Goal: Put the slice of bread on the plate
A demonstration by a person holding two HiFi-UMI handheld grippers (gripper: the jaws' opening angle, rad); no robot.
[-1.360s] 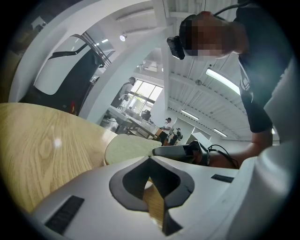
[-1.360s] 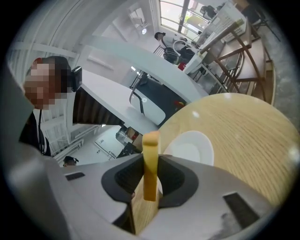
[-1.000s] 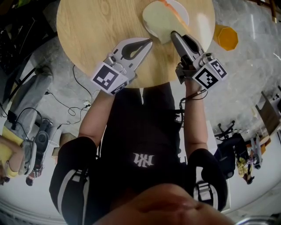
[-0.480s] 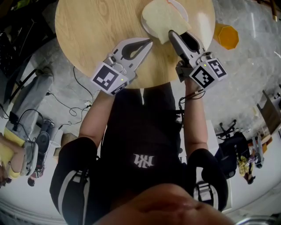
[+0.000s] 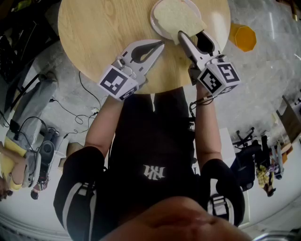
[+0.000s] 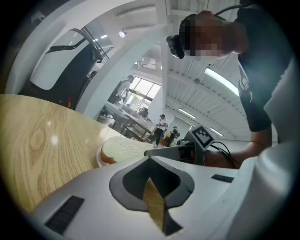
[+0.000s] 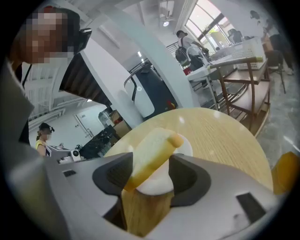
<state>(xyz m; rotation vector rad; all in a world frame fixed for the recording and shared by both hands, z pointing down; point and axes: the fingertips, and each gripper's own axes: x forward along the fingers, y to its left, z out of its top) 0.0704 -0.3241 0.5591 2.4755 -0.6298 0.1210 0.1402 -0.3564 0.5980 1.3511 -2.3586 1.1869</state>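
My right gripper (image 5: 190, 35) has just been opening, and its jaws stand apart around the bread (image 5: 176, 13). The bread was upright before and now lies flat on the plate (image 5: 154, 21). My left gripper (image 5: 161, 44) stays closed and empty.

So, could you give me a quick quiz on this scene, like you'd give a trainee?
1. True or false: the slice of bread lies on the plate.
2. Which gripper has the bread's corner between its jaws? A) left gripper B) right gripper
3. Fill in: the wooden table is ____ in shape.
Key: 1 true. 2 B; its jaws have just been opening, with the bread between them. 3 round.
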